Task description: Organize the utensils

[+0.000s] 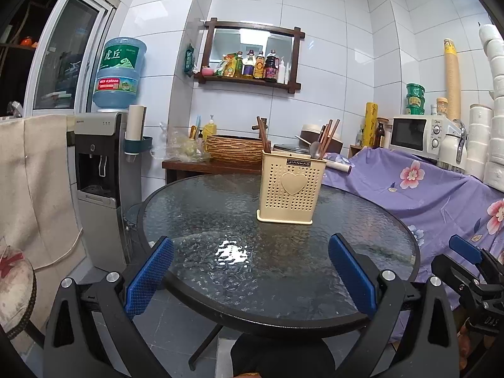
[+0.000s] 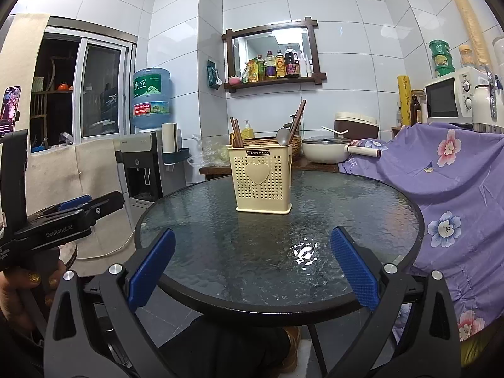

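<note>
Right now both of my tools hang back at the near edge of the round glass tabletop, neither one touching anything. My left tool has its blue pads spread wide with nothing between them, and my right tool is spread just as wide and equally empty. On the far half of the tabletop stands the cream utensil holder, upright, with a heart on its front wall. Wooden chopsticks stick up from its left compartment, and a metal spoon leans with more chopsticks in the right one. From the right wrist view the same holder sits slightly left of centre, well apart from my pads. I see no loose utensil anywhere on the glass; only the holder and a bright glare patch show there. So I judge the sorting to be finished, or nearly so: everything I can find is already standing in the holder. What may be left, if anything, is tidying the lean of the pieces, though I cannot tell whether any utensil lies beyond what these views cover.
</note>
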The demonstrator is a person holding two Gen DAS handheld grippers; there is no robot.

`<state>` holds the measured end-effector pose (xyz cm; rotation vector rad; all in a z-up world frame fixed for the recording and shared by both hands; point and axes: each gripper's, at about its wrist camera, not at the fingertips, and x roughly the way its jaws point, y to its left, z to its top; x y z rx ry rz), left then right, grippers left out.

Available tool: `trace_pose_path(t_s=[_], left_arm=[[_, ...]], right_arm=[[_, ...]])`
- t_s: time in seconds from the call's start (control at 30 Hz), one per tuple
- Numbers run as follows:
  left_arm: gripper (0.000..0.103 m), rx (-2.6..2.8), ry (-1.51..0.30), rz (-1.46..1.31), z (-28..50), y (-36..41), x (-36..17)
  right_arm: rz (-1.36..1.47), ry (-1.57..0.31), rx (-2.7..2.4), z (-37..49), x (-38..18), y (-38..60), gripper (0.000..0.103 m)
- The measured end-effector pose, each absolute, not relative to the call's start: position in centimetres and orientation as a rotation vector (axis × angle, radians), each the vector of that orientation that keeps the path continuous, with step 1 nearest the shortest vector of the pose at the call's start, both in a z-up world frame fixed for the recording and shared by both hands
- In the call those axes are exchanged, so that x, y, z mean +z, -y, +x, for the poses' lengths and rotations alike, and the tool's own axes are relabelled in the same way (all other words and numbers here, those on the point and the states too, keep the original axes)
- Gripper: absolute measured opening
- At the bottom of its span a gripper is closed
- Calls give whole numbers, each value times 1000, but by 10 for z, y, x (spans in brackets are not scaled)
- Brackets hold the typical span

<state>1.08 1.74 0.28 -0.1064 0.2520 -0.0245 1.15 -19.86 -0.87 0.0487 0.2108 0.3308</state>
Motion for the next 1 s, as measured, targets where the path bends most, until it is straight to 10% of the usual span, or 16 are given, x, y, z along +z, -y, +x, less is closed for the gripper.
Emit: trace_pose_path(t_s=[1.0], left_arm=[[97,3,-259,-69,12,-10,4]], right_arm=[[44,-216,328,12,-8,203,97]])
